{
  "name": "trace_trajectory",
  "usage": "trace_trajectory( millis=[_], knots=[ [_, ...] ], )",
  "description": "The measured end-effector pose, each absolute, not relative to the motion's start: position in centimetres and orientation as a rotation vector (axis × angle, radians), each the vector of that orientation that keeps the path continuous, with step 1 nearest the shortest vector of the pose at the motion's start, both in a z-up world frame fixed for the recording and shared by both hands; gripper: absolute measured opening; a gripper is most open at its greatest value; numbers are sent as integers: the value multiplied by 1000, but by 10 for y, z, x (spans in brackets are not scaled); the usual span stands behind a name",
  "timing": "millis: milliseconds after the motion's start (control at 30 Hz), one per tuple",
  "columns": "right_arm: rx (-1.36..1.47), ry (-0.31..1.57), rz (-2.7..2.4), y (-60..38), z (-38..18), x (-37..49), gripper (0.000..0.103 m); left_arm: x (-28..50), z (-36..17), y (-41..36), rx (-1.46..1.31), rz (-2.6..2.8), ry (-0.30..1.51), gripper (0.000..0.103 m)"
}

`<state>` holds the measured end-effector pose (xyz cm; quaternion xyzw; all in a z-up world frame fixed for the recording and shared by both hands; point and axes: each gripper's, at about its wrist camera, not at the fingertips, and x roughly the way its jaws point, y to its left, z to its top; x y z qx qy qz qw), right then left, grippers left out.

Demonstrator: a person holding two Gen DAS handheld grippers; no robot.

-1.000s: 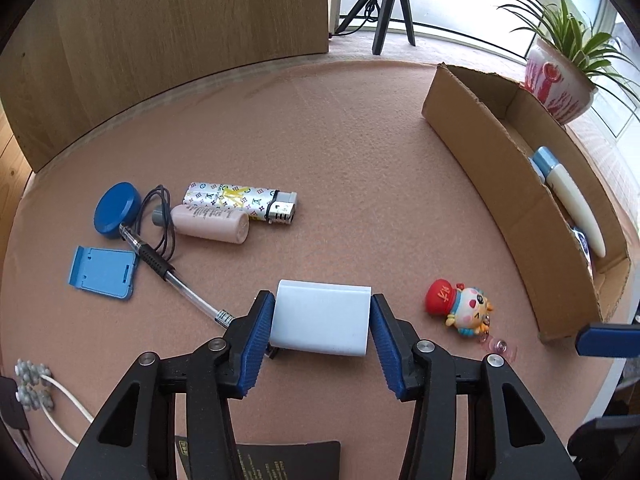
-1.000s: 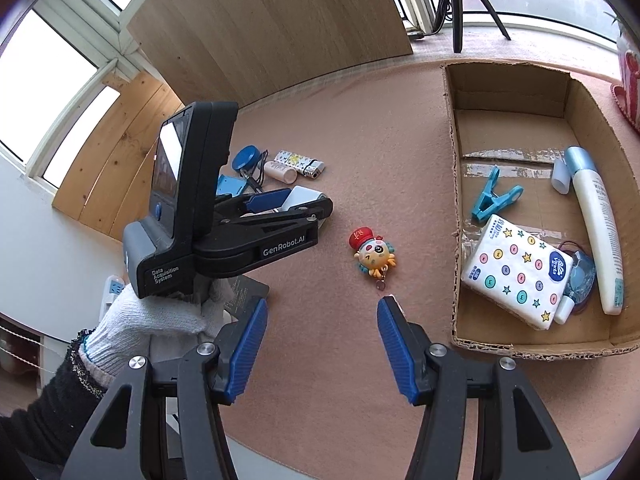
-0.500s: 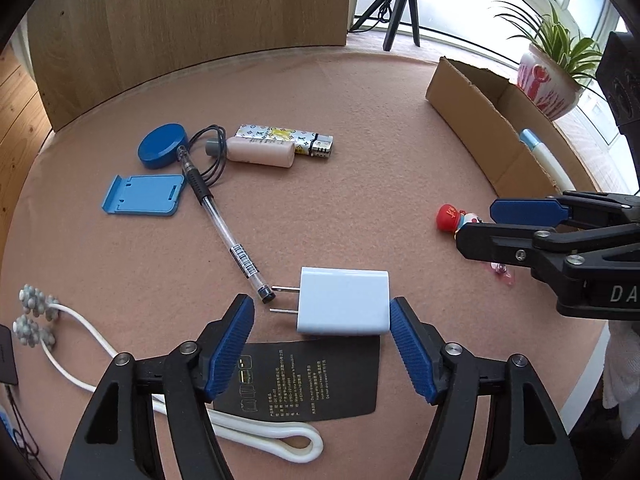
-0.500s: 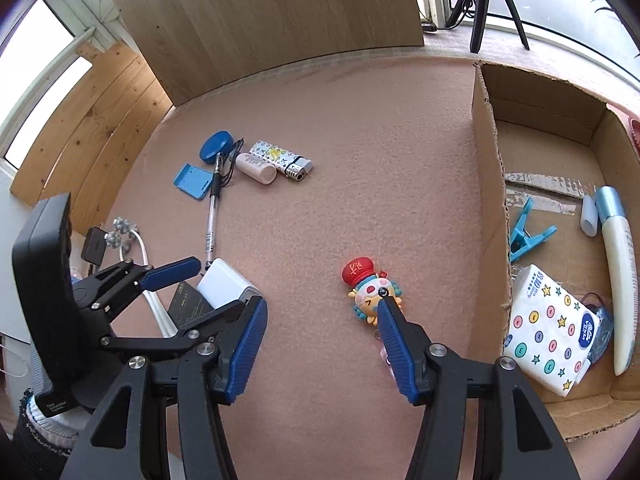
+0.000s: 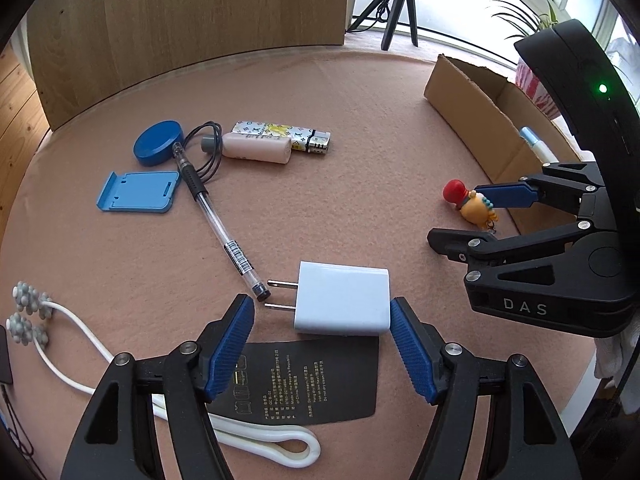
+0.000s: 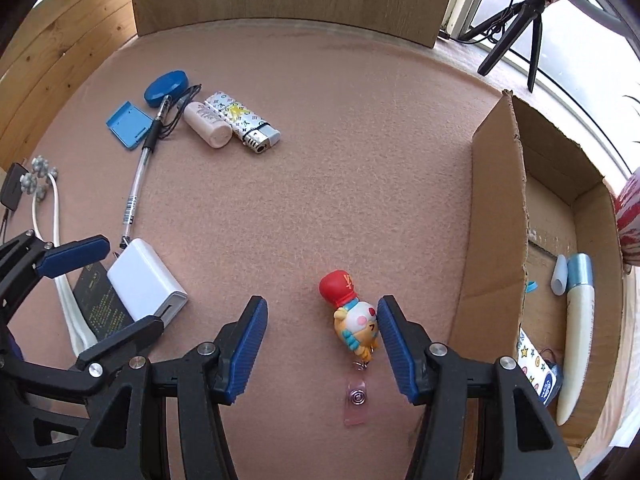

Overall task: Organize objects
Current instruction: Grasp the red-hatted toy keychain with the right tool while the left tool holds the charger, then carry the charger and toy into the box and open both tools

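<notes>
Jaws of the left gripper (image 5: 322,326) have just been opening and stand apart around the white charger (image 5: 343,304), which lies on the pink bench (image 5: 360,140) partly over a black card (image 5: 304,384) — the left pad is clear of it. The right gripper (image 6: 322,330) hangs open over the toy figure (image 6: 354,318), which lies close against its right pad, just beside the cardboard box (image 6: 496,208).

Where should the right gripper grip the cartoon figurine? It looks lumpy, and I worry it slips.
Grip the figurine across its round middle, coming from above: it lies flat on the mat, red hat pointing away. The right gripper is open, one pad already beside it.
</notes>
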<state>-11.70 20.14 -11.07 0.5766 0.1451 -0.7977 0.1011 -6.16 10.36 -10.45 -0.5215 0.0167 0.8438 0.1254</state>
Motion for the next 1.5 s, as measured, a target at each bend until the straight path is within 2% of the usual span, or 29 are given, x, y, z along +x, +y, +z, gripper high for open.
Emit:
trace_trajectory(
  millis=[100, 133, 200, 267, 400, 667, 933, 1500],
  knots=[
    [1717, 432, -2334, 202, -115, -120, 51, -64, -106, 103, -1524, 2456, 42, 73],
    [1720, 396, -2319, 203, -115, -121, 44, -64, -107, 103, -1527, 2457, 45, 72],
    [1719, 383, -2304, 202, -114, -121, 37, -65, -108, 102, -1529, 2457, 41, 70],
    [1714, 375, -2298, 201, -114, -120, 23, -65, -108, 102, -1530, 2450, 23, 67],
    [1708, 305, -2291, 206, -113, -117, 22, -66, -109, 101, -1529, 2457, 1, 67],
    [1690, 36, -2248, 227, -105, -97, 22, -64, -105, 98, -1522, 2469, -64, 67],
    [1622, -134, -2289, 260, -75, -75, 22, -66, -81, 99, -1461, 2482, -128, 67],
    [1504, -265, -2496, 351, -24, -67, 22, -117, -17, 198, -1248, 2451, -89, 67]
  ],
)
